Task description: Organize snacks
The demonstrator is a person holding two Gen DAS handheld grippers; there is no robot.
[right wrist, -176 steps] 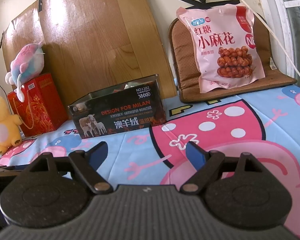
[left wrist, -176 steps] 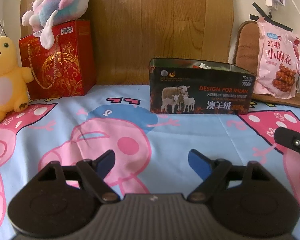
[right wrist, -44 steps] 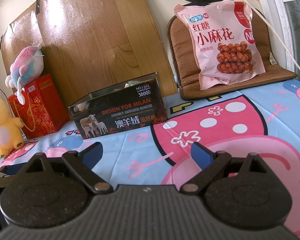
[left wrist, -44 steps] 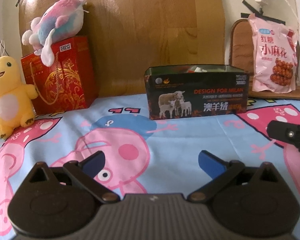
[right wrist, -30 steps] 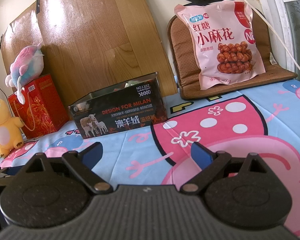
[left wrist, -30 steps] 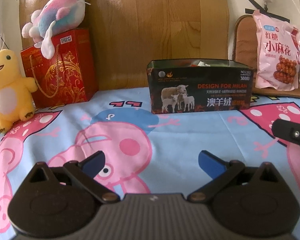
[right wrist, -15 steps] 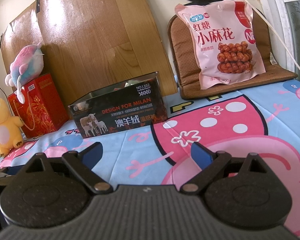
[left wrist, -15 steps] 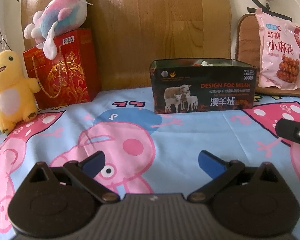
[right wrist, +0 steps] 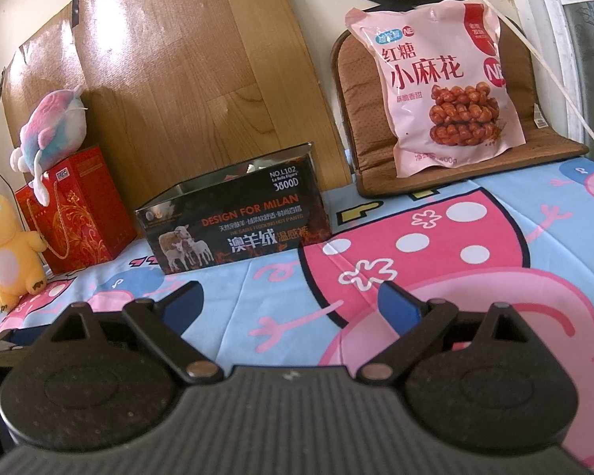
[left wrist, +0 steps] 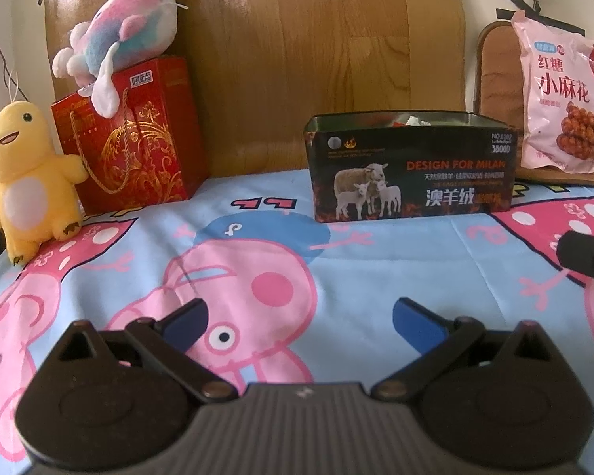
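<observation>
Little has moved lately. Both the left gripper (left wrist: 299,320) and right gripper (right wrist: 291,303) hang wide apart, empty. The bag (right wrist: 441,75) leans on the cushion (right wrist: 550,140), right of the tin (right wrist: 237,225); take its edge squarely.

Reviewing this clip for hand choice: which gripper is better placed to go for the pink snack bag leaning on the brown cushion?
Probably the right gripper. It is open and the pink snack bag looms fairly large just right of its line. The left gripper, also open, faces the black tin, with the bag at its far right edge.

Both wrist views look low across the bed (right one angled leftward), sharing the tin box (left wrist: 410,166) (right wrist: 233,223).
</observation>
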